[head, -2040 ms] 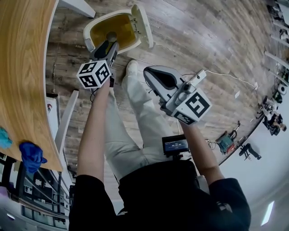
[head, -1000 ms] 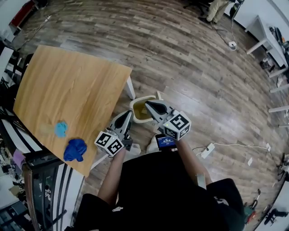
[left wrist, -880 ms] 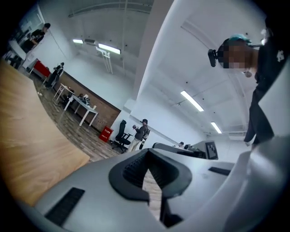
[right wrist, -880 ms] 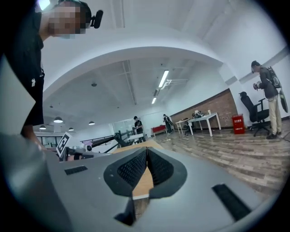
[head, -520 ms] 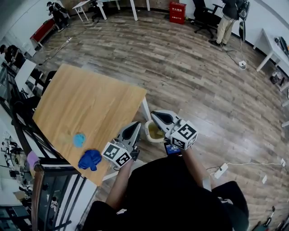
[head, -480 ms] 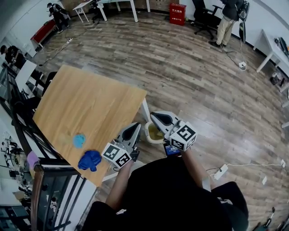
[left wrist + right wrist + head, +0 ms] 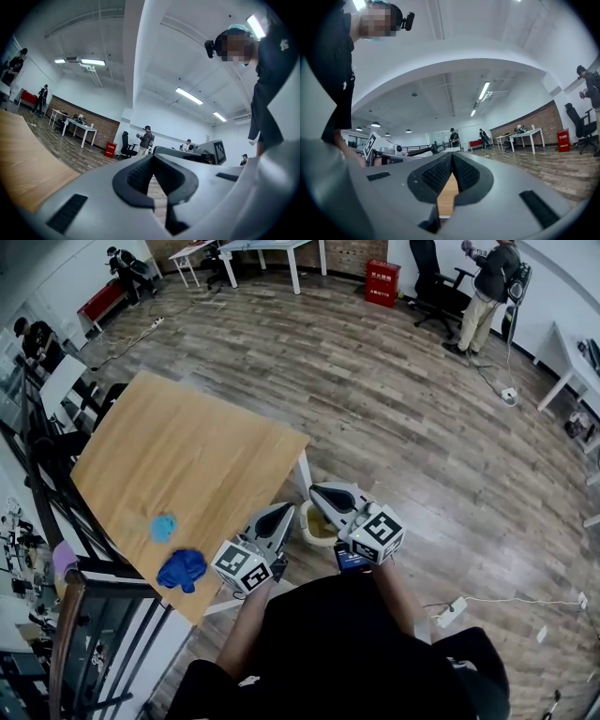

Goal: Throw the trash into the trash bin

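Observation:
The trash bin [image 7: 307, 532] stands on the floor by the table's near corner, mostly hidden between my two grippers. On the wooden table [image 7: 178, 460] lie a small light blue scrap [image 7: 164, 527] and a crumpled dark blue piece [image 7: 183, 568] near its front edge. My left gripper [image 7: 286, 510] is held level in front of the body, right of the table's corner, shut with nothing in it. Beside it the right gripper [image 7: 315, 490] is also shut and empty. In the left gripper view the left gripper [image 7: 153, 158] shows its pads together; the right gripper [image 7: 452, 158] likewise.
A dark metal rack [image 7: 66, 615] stands left of the table. A power strip [image 7: 448, 611] with a cable lies on the wood floor at the right. Far off stand white desks [image 7: 262, 249], an office chair [image 7: 433, 277] and a person [image 7: 489, 282].
Both grippers have come up from the bin and the view has lifted from the bin to the table and room. Both stay shut.

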Action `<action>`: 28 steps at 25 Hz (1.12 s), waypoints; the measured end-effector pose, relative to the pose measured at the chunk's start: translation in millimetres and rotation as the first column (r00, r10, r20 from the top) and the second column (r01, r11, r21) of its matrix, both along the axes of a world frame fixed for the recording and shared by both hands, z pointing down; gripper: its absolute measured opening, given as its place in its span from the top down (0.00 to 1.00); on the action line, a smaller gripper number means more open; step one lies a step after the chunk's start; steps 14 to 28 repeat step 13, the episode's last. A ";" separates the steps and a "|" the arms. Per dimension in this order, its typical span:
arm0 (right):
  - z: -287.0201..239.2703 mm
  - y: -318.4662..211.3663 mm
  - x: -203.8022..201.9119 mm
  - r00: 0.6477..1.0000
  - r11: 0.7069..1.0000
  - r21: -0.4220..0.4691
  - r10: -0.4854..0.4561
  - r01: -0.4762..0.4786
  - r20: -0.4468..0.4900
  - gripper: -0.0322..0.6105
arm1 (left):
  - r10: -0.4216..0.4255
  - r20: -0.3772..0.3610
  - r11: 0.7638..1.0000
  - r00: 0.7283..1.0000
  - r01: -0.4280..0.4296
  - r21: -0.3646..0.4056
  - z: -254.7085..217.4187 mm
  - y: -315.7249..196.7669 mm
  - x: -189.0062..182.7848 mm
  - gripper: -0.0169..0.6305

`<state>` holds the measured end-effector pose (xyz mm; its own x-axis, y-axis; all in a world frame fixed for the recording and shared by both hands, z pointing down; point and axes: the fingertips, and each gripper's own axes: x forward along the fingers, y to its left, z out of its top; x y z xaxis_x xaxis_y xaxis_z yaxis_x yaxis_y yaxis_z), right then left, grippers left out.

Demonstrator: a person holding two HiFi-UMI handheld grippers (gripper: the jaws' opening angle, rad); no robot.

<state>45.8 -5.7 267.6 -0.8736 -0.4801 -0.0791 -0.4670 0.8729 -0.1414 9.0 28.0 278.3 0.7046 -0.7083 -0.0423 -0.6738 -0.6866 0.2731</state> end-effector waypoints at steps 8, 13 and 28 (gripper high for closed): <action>4.6 2.8 0.8 1.000 1.000 -0.015 0.003 -0.003 0.015 0.95 | 0.005 0.003 1.000 1.000 -0.005 -0.028 6.5 6.9 2.6 0.96; 6.0 3.5 8.8 1.000 1.000 -0.020 -0.006 0.006 0.017 0.95 | -0.006 -0.017 0.999 1.000 0.005 -0.044 9.3 7.9 10.1 0.96; 6.0 3.5 8.8 1.000 1.000 -0.020 -0.006 0.006 0.017 0.95 | -0.006 -0.017 0.999 1.000 0.005 -0.044 9.3 7.9 10.1 0.96</action>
